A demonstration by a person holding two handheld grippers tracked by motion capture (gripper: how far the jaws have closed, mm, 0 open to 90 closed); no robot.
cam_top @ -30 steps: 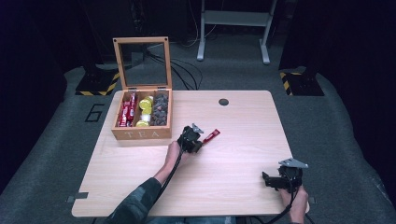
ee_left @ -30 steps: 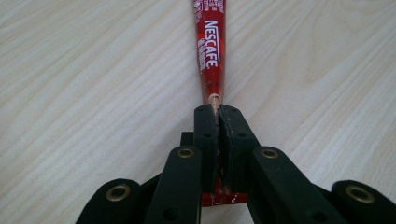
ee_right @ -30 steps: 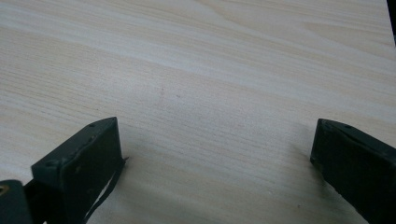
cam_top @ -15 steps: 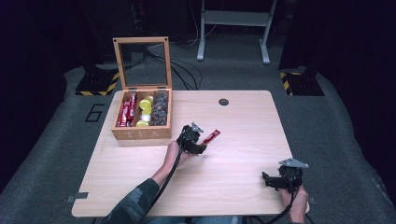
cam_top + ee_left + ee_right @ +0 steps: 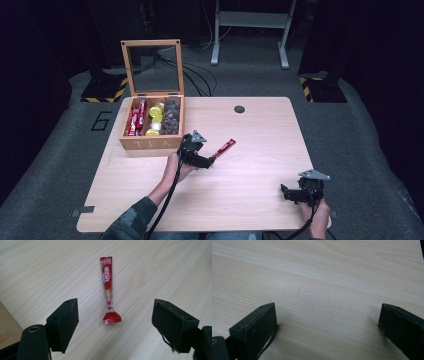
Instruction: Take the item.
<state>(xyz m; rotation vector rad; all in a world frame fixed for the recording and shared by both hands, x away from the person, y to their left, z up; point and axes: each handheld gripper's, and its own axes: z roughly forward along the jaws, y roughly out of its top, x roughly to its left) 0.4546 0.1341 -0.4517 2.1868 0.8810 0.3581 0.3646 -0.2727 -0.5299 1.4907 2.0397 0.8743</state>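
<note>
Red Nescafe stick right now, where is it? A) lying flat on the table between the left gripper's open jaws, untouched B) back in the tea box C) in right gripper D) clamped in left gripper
A: the red stick lies flat on the table, clear of both pads of the left gripper, whose jaws have just been opening.

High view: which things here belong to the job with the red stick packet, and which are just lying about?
In the job:
- red stick packet, lying flat on the table between the left gripper fingers, which have just been opening
- tea box, lid up, holding more sachets

Lying about:
- right gripper, open over bare wood
- black grommet
- cables on the floor
</note>
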